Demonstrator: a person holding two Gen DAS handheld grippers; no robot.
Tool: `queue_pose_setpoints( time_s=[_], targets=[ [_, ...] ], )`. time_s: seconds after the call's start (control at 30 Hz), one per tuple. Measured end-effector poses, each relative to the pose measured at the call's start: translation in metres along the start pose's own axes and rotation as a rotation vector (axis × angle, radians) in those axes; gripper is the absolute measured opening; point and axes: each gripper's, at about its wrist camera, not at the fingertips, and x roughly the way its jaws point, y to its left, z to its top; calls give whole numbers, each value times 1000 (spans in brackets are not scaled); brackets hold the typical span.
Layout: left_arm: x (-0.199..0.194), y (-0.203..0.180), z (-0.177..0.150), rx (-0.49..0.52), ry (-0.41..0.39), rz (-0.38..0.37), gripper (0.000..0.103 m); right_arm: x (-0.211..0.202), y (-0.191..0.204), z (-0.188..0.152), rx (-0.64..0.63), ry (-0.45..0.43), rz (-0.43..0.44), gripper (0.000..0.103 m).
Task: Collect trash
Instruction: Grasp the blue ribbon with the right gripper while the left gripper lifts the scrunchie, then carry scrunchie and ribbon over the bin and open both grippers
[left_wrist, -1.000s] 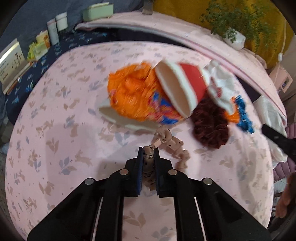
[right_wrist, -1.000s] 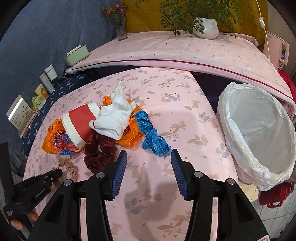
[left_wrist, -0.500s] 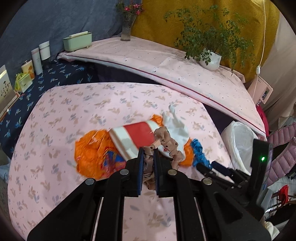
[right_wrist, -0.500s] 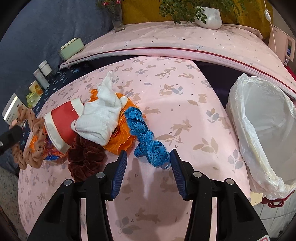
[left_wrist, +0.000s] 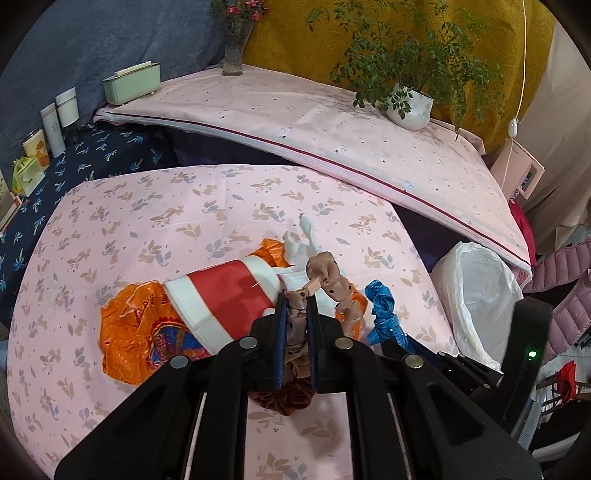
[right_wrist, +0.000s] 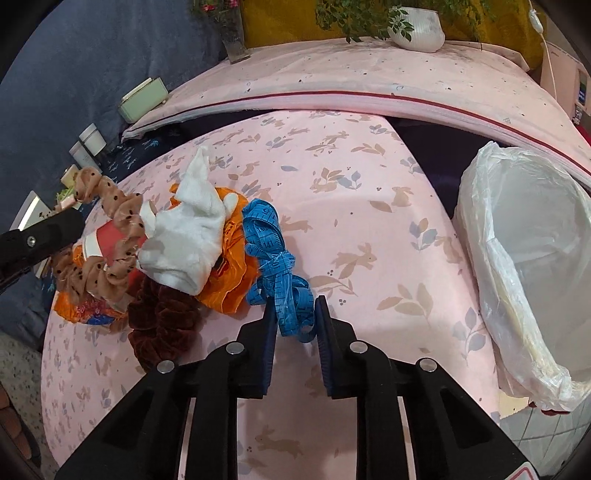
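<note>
My left gripper is shut on a tan dotted scrunchie and holds it above the pile; it also shows in the right wrist view. The pile on the pink tablecloth holds a red and white paper cup, an orange plastic bag, a white cloth, a dark red scrunchie and a blue measuring tape. My right gripper is partly closed, its fingers either side of the tape's near end. The white-lined trash bin stands at the right.
A raised pink-covered shelf behind the table carries a potted plant, a flower vase and a green box. Bottles and boxes stand on a dark blue cloth at the left.
My left gripper lifted the tan scrunchie off the table and moved it right. My right gripper moved forward and narrowed around the blue tape's end.
</note>
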Motion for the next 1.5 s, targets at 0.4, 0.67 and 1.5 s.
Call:
queue_pose_setpoints(
  time_s=[0.4,0.67,1.5],
  targets=[
    [-17,-58,15,56,-41,-62,9,-87,-38,25,71,-159,1,19],
    [-26,-116,21,122,-63,-121,10,-131,-83,27,142,-186,-95,19],
    [-2,-248,27,276,-21,-287,32,-158,-182,18,279,-228,-210,22]
  ],
)
